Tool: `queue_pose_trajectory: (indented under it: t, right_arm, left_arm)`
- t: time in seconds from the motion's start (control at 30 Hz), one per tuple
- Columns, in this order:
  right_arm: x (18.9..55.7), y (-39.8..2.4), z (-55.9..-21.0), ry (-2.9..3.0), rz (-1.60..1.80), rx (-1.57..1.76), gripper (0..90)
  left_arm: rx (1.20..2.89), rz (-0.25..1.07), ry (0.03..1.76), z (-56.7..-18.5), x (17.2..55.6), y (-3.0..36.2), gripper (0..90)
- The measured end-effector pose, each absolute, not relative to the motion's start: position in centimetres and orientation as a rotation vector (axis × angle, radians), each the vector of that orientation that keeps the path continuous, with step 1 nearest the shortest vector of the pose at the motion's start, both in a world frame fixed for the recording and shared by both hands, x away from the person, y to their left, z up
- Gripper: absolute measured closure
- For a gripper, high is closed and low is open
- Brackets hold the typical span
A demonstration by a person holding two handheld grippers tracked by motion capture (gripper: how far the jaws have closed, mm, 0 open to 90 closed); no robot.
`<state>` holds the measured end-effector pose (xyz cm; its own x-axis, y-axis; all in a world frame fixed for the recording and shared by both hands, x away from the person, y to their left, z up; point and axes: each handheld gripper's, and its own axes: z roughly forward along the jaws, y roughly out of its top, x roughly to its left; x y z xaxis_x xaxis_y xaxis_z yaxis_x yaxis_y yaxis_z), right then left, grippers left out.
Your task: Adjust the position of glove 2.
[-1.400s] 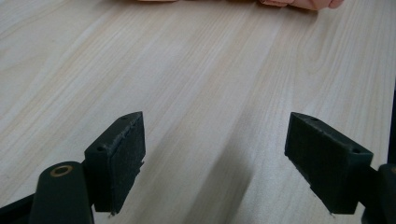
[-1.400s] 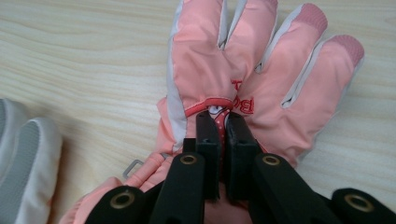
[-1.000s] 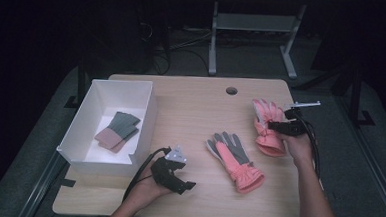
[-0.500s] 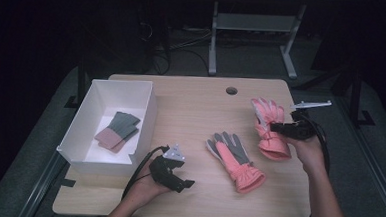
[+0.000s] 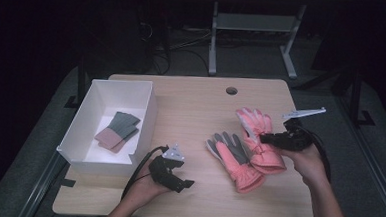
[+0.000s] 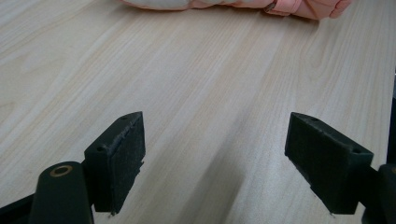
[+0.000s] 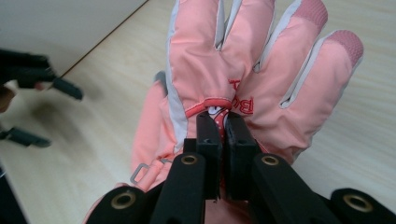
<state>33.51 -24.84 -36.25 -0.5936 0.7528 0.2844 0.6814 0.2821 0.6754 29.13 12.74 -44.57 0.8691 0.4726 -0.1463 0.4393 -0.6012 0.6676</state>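
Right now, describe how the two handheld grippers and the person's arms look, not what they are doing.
Both grippers are black. The left gripper carries a grey three-cornered plate on top and trails a black cable; its two jaws are blocky, with flat textured pads. The right gripper has a black cable looping past the wrist, and brass-coloured rivets mark its jaw arms. The forearms are bare, with no sleeves in sight.

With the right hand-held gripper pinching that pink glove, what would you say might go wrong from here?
The right hand-held gripper pinches just a small fold of the pink glove, so the fabric may slip free when lifted. That glove overlaps the second glove in the high view, so it might drag it along. The left hand-held gripper is open over bare table, giving no support.
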Motion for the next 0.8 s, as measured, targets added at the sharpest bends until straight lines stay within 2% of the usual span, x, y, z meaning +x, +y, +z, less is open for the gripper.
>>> queue_pose_trajectory:
  t: [0.47, 0.8]
  right_arm:
    - [33.6, -20.8, -37.8, 2.671, 1.222, 1.103, 86.5]
    - [34.4, -19.3, -40.4, 2.731, 1.109, 1.112, 86.3]
  left_arm:
    - [2.308, 0.050, 0.654, -44.7, 29.1, 12.6, 19.4]
    - [2.333, 0.042, 0.640, -44.7, 29.1, 12.6, 19.2]
